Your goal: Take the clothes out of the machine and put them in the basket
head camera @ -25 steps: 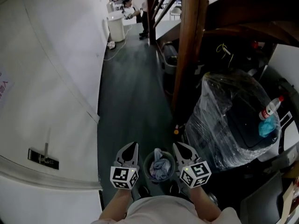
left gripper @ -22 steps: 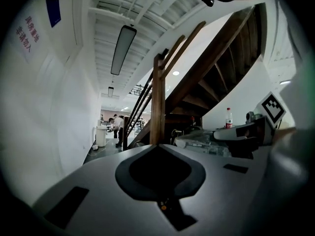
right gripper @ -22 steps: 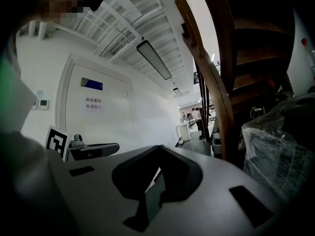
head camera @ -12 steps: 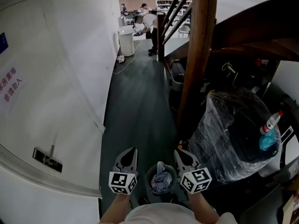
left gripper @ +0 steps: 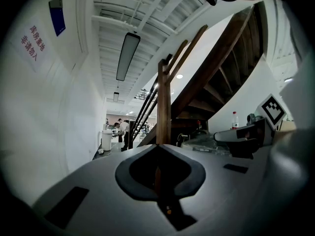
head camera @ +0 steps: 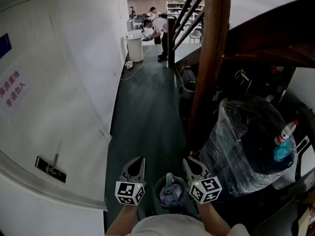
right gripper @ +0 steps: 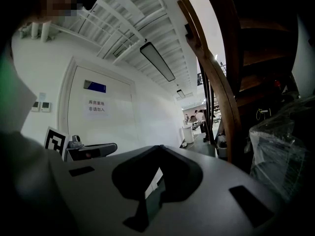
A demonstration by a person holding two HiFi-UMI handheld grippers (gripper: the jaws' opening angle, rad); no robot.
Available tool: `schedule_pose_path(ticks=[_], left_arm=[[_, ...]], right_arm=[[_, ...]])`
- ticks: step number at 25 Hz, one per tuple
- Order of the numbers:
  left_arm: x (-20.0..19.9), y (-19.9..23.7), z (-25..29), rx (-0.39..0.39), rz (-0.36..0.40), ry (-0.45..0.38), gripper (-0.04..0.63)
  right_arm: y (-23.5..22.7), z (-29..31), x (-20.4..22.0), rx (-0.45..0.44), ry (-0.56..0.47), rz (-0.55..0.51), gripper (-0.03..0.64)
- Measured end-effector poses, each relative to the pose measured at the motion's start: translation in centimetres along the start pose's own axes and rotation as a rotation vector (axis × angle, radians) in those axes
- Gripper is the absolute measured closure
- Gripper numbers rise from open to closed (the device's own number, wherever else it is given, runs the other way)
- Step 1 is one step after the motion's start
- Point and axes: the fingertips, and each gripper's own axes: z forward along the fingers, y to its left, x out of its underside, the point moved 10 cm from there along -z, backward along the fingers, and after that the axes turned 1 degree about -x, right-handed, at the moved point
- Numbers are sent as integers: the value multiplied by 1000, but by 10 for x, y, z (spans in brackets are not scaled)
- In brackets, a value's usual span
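Low in the head view, a dark round basket [head camera: 158, 187] stands on the floor with a bluish-grey cloth [head camera: 170, 188] bunched inside it. My left gripper [head camera: 141, 158] is held just left of the basket and my right gripper [head camera: 185, 160] just right of it. Both point level down the corridor. Their jaws are shut with nothing between them, as the left gripper view [left gripper: 158, 146] and the right gripper view [right gripper: 158, 146] also show. No washing machine is recognisable in any view.
A white wall and door with a metal handle [head camera: 49, 165] run along the left. A wooden post [head camera: 209, 58] and staircase stand to the right, over a plastic-wrapped dark bulk [head camera: 246, 146] with a red-capped bottle [head camera: 284, 132]. Far down the corridor are people [head camera: 156, 26] and a white bin [head camera: 135, 45].
The head view has tilted up, showing more of the corridor and the wall sign. Both grippers stay shut on either side of the basket, slightly lower in the picture.
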Motion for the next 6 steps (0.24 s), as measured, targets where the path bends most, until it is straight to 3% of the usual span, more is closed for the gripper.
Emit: schedule_pose_path(ticks=[6], left_arm=[[2,5,-1,2,0,5,575]], right_arm=[[2,5,2,4,1,5,611]])
